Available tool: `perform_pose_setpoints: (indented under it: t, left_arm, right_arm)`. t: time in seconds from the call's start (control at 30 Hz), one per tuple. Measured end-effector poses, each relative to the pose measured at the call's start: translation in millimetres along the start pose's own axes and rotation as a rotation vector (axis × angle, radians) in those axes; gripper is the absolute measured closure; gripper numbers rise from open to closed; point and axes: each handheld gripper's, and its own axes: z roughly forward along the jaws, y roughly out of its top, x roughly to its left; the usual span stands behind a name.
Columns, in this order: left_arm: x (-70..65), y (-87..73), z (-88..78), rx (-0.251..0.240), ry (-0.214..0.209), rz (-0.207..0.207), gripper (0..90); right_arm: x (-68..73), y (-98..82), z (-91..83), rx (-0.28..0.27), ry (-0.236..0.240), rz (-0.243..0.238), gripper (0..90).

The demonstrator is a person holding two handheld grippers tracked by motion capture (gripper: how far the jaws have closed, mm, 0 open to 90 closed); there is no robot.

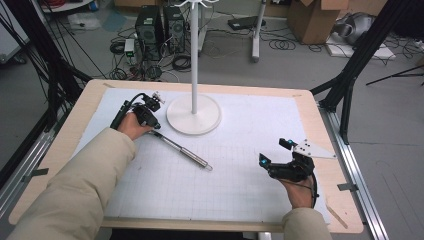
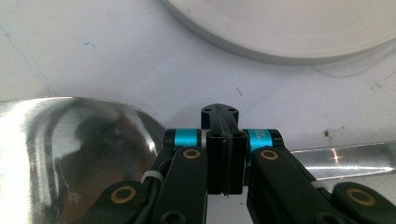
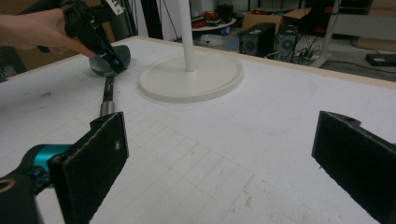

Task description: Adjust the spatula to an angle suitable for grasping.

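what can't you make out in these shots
- High view: the ladle bowl is hidden under the left hand-held gripper.
- Left gripper view: the jaws are together, but whether they pinch the ladle neck is hidden behind them.
- High view: the white stand top is cut off by the upper edge.

High view sits above my side of the table (image 1: 60, 150), facing forward and down, far enough to take in all edges. My left gripper (image 2: 223, 135) camera looks straight down, very close to the mat. My right gripper (image 3: 219, 154) camera looks low and level toward the far left corner. All three share the white stand base (image 1: 193, 114).
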Motion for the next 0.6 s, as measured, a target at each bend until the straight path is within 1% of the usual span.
perform_pose_setpoints:
  t: [0.03, 0.13, 0.17, 0.3, 0.43, 0.6]
  left_arm:
    - [-0.2, -0.1, 1.2, 0.003, 0.000, -0.003, 89.5]
    - [-1.3, 0.4, 3.5, 0.016, 0.000, 0.007, 89.5]
    - [-1.8, 0.6, 4.1, 0.014, 0.003, -0.001, 89.5]
    - [-1.5, 0.0, 6.0, 0.031, 0.011, -0.004, 89.5]
    - [-1.3, -0.4, 5.7, 0.036, 0.011, -0.014, 89.5]
    - [-2.2, -0.9, 4.4, 0.056, 0.011, -0.004, 89.5]
  right_arm:
    - [0.0, -0.1, 0.0, 0.000, 0.000, -0.001, 2.8]
    - [0.3, -0.1, -0.3, 0.001, 0.002, 0.000, 2.8]
    - [0.4, 0.0, -0.3, 0.000, 0.002, -0.001, 2.8]
    - [0.1, 0.0, -0.2, -0.001, 0.002, -0.003, 2.8]
    - [0.1, 0.0, -0.4, -0.002, 0.002, -0.004, 2.8]
    - [0.4, 0.1, -0.6, -0.002, 0.003, -0.005, 2.8]
